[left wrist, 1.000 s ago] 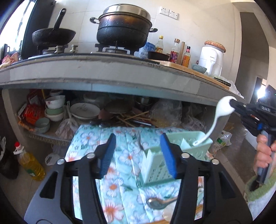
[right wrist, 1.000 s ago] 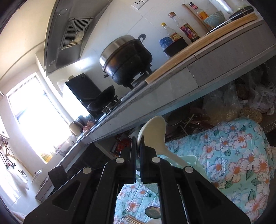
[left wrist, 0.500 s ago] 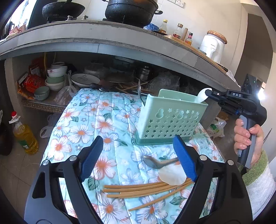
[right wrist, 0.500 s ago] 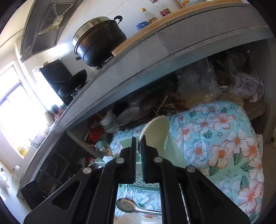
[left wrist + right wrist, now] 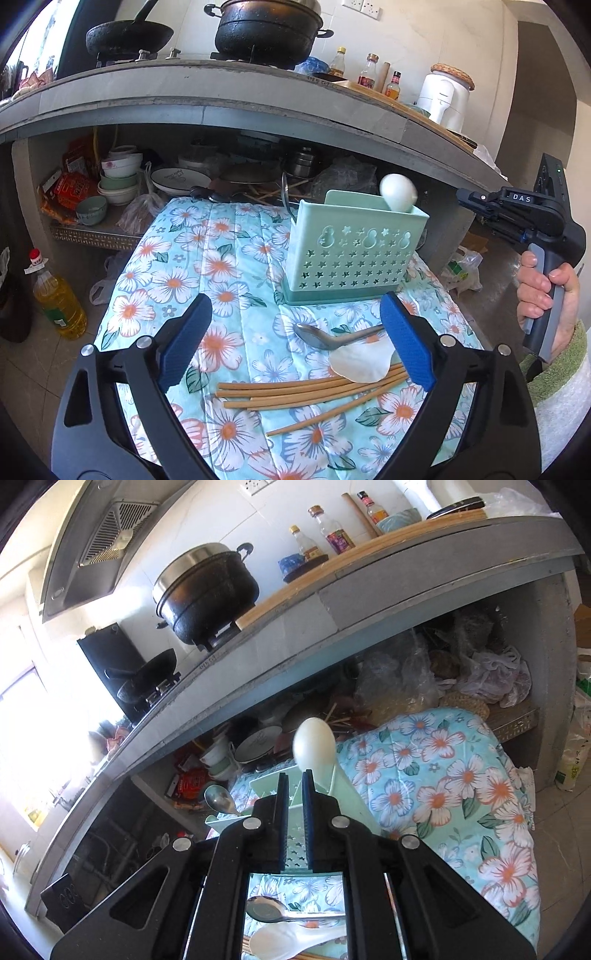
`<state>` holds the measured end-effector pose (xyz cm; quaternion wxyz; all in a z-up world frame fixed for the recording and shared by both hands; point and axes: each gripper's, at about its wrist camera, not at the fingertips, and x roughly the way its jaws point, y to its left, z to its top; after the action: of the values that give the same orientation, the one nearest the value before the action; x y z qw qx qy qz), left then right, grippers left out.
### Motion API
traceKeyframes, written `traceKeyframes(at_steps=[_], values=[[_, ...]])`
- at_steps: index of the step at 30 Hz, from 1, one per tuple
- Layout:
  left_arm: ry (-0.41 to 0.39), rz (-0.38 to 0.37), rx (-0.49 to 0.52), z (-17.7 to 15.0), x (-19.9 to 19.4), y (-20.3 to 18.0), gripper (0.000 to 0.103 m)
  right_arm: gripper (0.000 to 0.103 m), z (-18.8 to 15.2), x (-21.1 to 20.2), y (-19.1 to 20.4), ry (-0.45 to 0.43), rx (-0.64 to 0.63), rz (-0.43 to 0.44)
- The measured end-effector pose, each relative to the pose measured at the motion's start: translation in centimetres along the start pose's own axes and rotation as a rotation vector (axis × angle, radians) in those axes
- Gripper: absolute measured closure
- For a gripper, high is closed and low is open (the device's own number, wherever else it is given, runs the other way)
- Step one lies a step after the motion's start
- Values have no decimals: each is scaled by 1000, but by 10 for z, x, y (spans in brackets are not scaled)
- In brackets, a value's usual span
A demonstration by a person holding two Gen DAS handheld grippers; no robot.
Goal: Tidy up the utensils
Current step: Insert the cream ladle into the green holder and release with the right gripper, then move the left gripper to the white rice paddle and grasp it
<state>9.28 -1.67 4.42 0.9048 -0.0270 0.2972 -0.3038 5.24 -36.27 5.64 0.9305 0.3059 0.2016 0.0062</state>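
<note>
Left wrist view: my left gripper (image 5: 293,341) has just been opening, its fingers spread with nothing between them, above the flowered surface (image 5: 192,258). A white spoon (image 5: 397,192) and a metal spoon (image 5: 218,799) already stand in the green caddy (image 5: 354,254). Still loose in front of it: another metal spoon (image 5: 325,336), a white rice paddle (image 5: 360,363) and chopsticks (image 5: 295,393). My right gripper (image 5: 294,779) is nearly clenched and empty just behind the white spoon.
</note>
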Motion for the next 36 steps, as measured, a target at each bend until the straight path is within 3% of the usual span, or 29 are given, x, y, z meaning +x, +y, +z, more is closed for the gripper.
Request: traceKeyframes(at_steps=[6,13,17,22,27,33,36], values=[[-4,-2,15,-1,-6,-3,14,94,-11,-36,-1,-47,-13,-40],[11,-12,14,-4,-7,-4,11,83,-37,-69,3,-52,-61,-102],[27,-21,15,-8,-5,-5,11,76,-61,-74,9,-1,-90,-118],[59,-39,13,-15,1,-6,11,59,-98,-65,16,109,-119,-120],[96,-61,33,-23,11,-11,11,57,-134,-54,10,201,-73,-120],[153,-149,32,-40,25,-21,11,57,-153,-48,5,244,-24,-124],[187,-197,44,-50,32,-28,24,57,-158,-47,4,252,-10,-120]])
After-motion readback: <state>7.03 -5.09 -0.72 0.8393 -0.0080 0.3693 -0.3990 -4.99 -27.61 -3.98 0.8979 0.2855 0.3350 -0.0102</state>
